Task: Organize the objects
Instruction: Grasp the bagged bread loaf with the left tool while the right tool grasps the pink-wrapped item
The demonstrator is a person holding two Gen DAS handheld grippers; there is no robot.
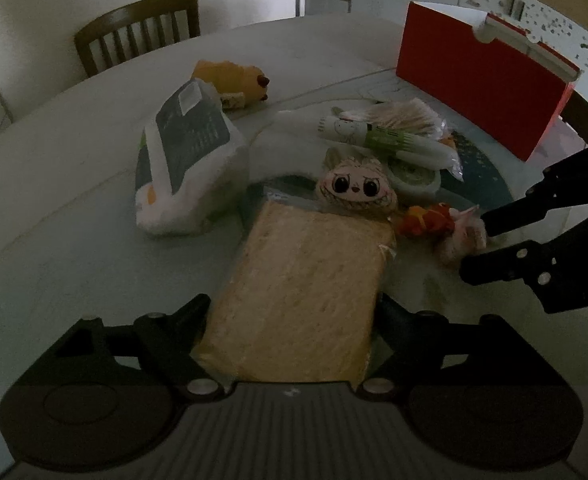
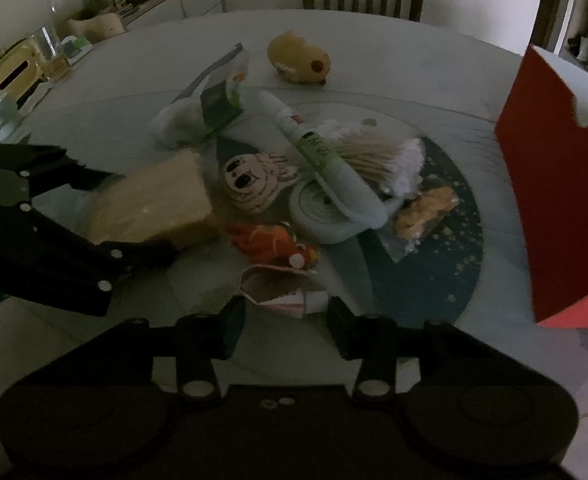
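A wrapped loaf of sliced bread (image 1: 306, 280) lies on the round table (image 1: 54, 208). My left gripper (image 1: 294, 308) straddles its near end, with both fingers against its sides. In the right wrist view the bread (image 2: 154, 204) sits between the fingers of the left gripper (image 2: 134, 216). My right gripper (image 2: 286, 312) has closed on a small pink-and-white packet (image 2: 282, 292) at its fingertips. The left wrist view shows the right gripper (image 1: 482, 244) from the side, with the packet (image 1: 462, 240) between its tips. An orange knitted toy (image 2: 270, 244) lies just beyond the packet.
A tall red box (image 2: 554, 200) stands at the right. The pile holds a plush face (image 2: 254, 184), a green-and-white tube (image 2: 314, 144), cotton swabs (image 2: 374, 152), a white roll (image 2: 322, 216) and an orange snack bag (image 2: 426, 208). A white-green bag (image 1: 186, 152) and a yellow plush (image 1: 234, 80) lie farther back. A chair (image 1: 138, 32) stands behind the table.
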